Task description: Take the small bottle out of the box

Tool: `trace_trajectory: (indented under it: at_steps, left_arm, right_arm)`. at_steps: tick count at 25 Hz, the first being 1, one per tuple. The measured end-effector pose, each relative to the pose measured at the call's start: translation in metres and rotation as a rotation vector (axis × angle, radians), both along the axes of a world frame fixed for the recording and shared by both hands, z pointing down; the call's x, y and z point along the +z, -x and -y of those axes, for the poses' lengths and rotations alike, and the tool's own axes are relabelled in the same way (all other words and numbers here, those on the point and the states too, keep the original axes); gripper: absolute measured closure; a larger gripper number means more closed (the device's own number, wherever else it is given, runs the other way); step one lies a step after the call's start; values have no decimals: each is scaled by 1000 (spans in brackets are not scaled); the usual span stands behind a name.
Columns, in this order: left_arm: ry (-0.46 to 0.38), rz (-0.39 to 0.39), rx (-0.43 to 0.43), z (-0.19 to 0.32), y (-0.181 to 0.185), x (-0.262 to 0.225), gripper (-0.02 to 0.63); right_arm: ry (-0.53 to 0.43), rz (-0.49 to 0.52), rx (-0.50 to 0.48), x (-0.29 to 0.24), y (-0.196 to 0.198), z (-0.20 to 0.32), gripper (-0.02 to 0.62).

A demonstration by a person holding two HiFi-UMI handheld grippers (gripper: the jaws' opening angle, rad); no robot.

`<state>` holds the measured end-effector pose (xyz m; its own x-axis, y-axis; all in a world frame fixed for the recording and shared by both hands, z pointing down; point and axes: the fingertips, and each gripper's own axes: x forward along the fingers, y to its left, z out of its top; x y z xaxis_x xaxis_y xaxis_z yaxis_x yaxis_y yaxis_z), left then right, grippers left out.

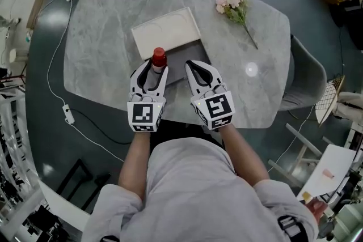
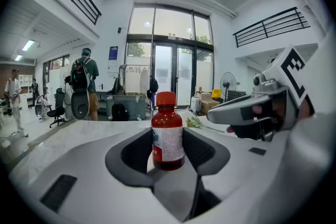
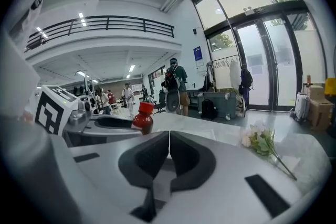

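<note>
left gripper point(image 1: 153, 69) clamped on small bottle point(image 2: 168, 136) | bottle upright, red cap, dark red body, white printed label, at near-left edge of open box point(image 1: 169, 31) on marble table point(image 1: 102, 20) | right gripper point(image 1: 197, 69) jaws together, empty, just beside bottle | flower sprig point(image 1: 233, 7) far right
</note>
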<state>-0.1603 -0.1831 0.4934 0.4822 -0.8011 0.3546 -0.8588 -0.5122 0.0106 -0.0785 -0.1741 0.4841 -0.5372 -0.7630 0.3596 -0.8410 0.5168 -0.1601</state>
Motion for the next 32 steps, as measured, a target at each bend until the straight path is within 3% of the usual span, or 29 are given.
trace_trajectory:
  at_steps: [8, 32]
  left_arm:
    - [-108, -53, -79, -8, 10, -57, 414]
    - [-346, -124, -142, -45, -1, -193, 414]
  right_arm:
    - [-119, -21, 14, -43, 0, -3, 569]
    - [-441, -10, 97, -186, -40, -25, 569]
